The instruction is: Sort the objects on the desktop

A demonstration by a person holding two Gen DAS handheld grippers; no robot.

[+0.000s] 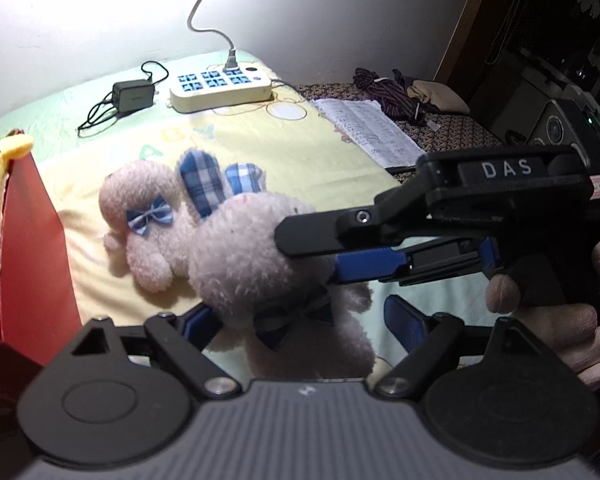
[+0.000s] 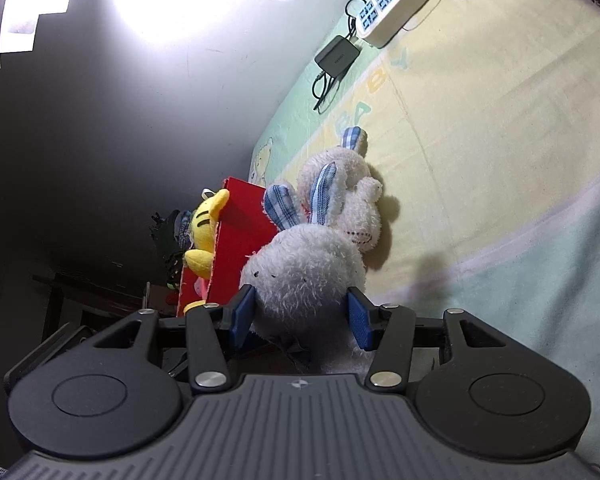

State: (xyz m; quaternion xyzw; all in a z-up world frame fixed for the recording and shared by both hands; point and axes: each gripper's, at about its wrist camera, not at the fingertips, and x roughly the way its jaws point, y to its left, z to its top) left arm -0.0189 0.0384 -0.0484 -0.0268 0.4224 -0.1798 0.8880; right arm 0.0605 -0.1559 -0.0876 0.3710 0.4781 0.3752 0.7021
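My right tool (image 2: 300,316) squeezes the near plush rabbit (image 2: 304,268); my left tool (image 1: 300,320) gapes empty. Fluffy fur could slip loose before the red box (image 2: 236,236).

**Pale plush, blue check, red box**

The near plush rabbit (image 2: 304,276) is pale pink-white with blue-and-white checked ears; the far plush rabbit (image 1: 140,216) wears a blue checked bow. The box (image 2: 240,240) is red, holding a yellow toy (image 2: 206,232) with black stripes. The blanket (image 2: 480,140) is pastel yellow and green. The power strip (image 1: 220,88) is cream with blue sockets; the charger (image 1: 134,96) is black.
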